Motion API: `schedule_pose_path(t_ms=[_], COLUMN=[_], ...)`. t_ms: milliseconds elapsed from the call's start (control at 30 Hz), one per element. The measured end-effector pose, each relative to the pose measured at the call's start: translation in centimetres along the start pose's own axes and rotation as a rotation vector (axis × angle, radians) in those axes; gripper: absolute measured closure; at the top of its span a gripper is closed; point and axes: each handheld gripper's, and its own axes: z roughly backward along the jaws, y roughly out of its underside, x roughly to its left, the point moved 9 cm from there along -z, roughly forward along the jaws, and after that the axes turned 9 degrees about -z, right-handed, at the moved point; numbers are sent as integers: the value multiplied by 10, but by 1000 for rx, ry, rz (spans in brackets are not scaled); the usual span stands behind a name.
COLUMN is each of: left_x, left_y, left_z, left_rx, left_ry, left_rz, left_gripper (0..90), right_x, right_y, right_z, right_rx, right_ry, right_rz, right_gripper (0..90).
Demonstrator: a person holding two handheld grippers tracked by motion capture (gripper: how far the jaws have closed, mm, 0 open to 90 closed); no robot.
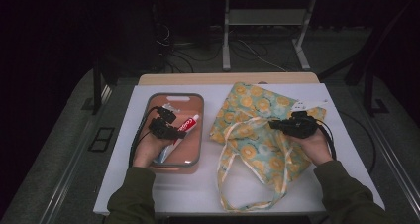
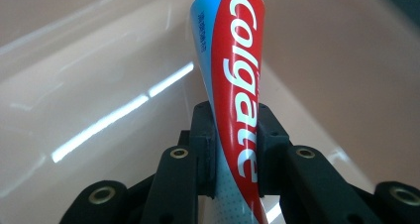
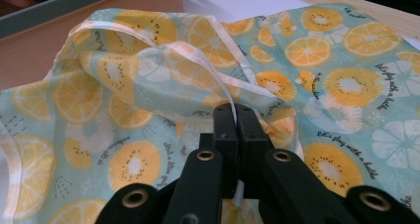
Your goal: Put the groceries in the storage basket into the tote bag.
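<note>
Red, white and blue, a toothpaste tube point(image 1: 184, 128) lies slanted inside a pink plastic bin point(image 1: 148, 107) with a grey rim. The bin sits on a white table point(image 1: 337, 135), and everything else is placed here relative to that bin.

A person in dark green sleeves holds a black two-jaw gripper in each hand. The left gripper point(image 1: 174, 126) reaches into the bin from its near end. In the left gripper view its jaws sit against both sides of the tube point(image 2: 233, 110), clamped on it below the brand lettering, with the tube's wider end running away over the glossy pink floor point(image 2: 99, 85) of the bin.

Just to the right of the bin lies a pale turquoise cloth bag point(image 1: 252, 110) printed with orange slices, its cream straps looping toward the person. The right gripper point(image 1: 274, 124) rests over the bag's middle. In the right gripper view its jaws are pressed together, pinching a thin cream strap point(image 3: 218, 80) at a bunched fold of the bag point(image 3: 346, 75).

Beyond the bag's far right corner lies a small white object point(image 1: 303, 105), too small to identify.
</note>
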Motion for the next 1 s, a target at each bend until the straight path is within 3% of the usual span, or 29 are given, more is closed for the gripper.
schedule_pose_path(t_ms=[400,700,1000], left_x=[-16,-50,-99], left_y=[-33,-64,-90], left_z=[30,41,23], left_rx=[-120,-183,-208], left_ry=[19,70,151], left_rz=[-36,-113,-190], left_gripper=[750,751,750], right_x=[-1,-1,-1], right_y=[-1,-1,-1], right_z=[1,1,1], right_rx=[-5,-8,-7], right_ry=[3,4,3], right_rz=[-6,-5,-3], right_gripper=[888,889,889])
